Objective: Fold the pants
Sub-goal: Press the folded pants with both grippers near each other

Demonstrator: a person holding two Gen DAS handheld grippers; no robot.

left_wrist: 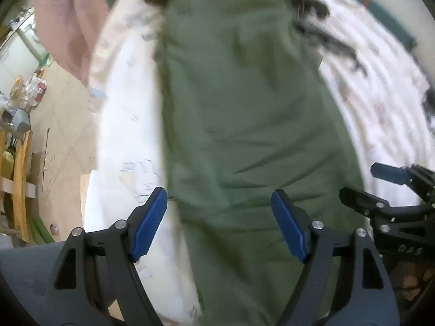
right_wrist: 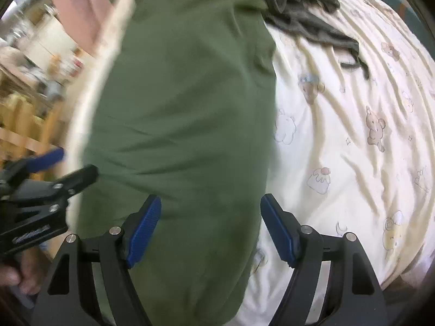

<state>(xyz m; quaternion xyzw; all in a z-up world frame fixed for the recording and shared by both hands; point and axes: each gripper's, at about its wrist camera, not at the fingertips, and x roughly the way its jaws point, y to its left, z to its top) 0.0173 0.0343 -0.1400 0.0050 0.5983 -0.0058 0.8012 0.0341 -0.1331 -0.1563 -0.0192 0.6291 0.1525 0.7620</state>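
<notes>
Hovering over green pants (left_wrist: pixel 244 135), laid lengthwise on bed sheet (right_wrist: pixel 339 149) as long narrow strip, likely legs already stacked; crosswise folds judged still to do. Left hand-held gripper (left_wrist: pixel 218 224) spread, nothing pinched, pants just ahead between its jaws. Right hand-held gripper (right_wrist: pixel 210 229) spread, empty, pants ahead and to its left. Dark garment (right_wrist: pixel 304 19) far ahead. Writing on gripper body blurred, unreadable; sheet shows bear print only.
</notes>
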